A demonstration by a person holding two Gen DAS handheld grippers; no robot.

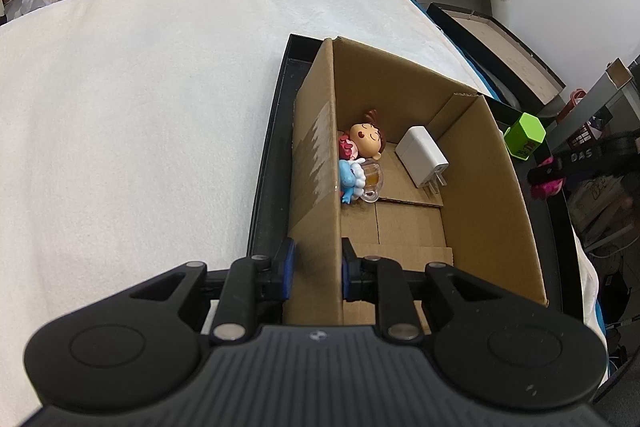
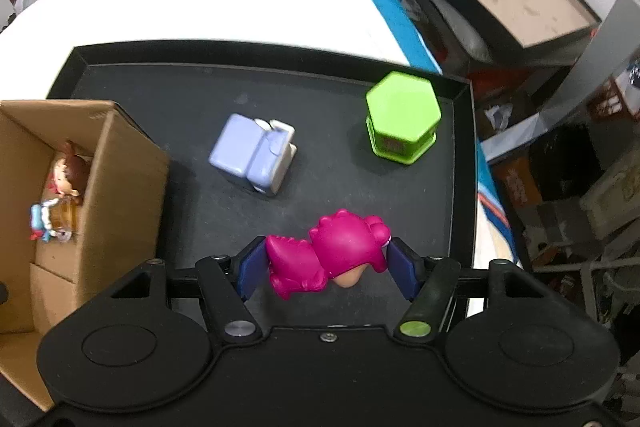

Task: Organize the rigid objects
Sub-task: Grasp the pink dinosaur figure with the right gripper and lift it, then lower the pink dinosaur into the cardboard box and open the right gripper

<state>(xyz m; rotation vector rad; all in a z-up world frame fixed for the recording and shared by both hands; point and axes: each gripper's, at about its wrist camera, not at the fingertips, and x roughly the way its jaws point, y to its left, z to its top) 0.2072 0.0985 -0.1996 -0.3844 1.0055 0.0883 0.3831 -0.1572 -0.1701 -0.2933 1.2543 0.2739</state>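
Pinching the box (image 1: 400, 163) by its near left wall, the left claw (image 1: 316, 267) sits clenched on the cardboard, one blue pad outside and one inside. The box stands on a black tray (image 1: 268, 163) over the white surface (image 1: 140, 107). Inside lie a doll (image 1: 366, 141) against the left wall and a white charger (image 1: 422, 157) near the far corner. Beyond the box's right wall stands a green block (image 1: 524, 137).

In the right view, the right claw (image 2: 326, 265) is closed partway on a pink figure (image 2: 328, 251), both pads touching its sides, above the tray (image 2: 200, 95). Farther out on the tray rest a lilac toy (image 2: 252, 155) and the green block (image 2: 402, 117), well apart. The box (image 2: 116, 187) stands at the left, the doll (image 2: 68, 171) inside.
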